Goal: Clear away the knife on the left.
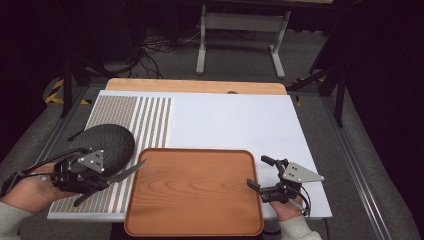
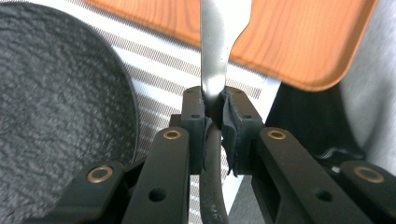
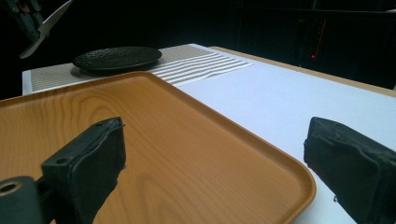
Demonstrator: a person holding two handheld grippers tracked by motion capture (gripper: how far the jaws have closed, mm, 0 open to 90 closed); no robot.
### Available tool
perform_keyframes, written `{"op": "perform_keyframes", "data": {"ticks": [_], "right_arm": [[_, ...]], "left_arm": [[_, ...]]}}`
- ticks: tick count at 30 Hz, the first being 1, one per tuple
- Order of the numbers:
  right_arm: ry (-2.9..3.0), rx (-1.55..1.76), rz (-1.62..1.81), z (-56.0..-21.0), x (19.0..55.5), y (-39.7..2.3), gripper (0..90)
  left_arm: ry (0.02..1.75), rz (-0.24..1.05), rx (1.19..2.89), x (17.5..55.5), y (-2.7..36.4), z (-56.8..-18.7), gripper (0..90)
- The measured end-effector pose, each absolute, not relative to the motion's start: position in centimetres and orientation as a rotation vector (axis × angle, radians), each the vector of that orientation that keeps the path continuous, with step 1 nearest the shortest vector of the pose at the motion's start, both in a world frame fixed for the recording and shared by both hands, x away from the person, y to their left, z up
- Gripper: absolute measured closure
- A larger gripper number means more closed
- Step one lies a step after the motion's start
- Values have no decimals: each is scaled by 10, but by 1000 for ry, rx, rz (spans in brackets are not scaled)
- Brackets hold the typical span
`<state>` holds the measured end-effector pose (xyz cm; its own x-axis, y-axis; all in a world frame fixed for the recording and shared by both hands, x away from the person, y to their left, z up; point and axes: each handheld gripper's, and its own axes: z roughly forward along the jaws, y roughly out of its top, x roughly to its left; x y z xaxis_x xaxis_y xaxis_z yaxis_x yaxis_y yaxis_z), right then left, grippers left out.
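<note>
Now left gripper (image 2: 212, 116) pinches knife (image 2: 215, 51) (blade over tray (image 2: 299, 42)).

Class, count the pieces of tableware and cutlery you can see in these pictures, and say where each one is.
3: a dark plate on the striped mat at left, a wooden tray at the table's near edge, and a knife clamped in the left gripper, its blade above the tray's left rim.

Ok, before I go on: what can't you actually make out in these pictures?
- Knife: its tip is cut off by the top edge of the left gripper view; its handle is hidden behind the left hand-held gripper.
- Plate: its near edge is covered by that gripper in the high view.
- Tray: its front rim is cut by the bottom edge.
- Right hand-held gripper: open, holding nothing.
</note>
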<state>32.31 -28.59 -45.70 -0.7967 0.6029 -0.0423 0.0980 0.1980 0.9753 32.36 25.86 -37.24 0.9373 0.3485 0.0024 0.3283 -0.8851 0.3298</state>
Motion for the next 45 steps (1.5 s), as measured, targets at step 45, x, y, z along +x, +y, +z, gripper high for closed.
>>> {"op": "perform_keyframes", "data": {"ticks": [45], "right_arm": [[2071,653,1649,-457,323,-286,61]], "left_arm": [[805,-47,2554,317,172,-399,799]]}}
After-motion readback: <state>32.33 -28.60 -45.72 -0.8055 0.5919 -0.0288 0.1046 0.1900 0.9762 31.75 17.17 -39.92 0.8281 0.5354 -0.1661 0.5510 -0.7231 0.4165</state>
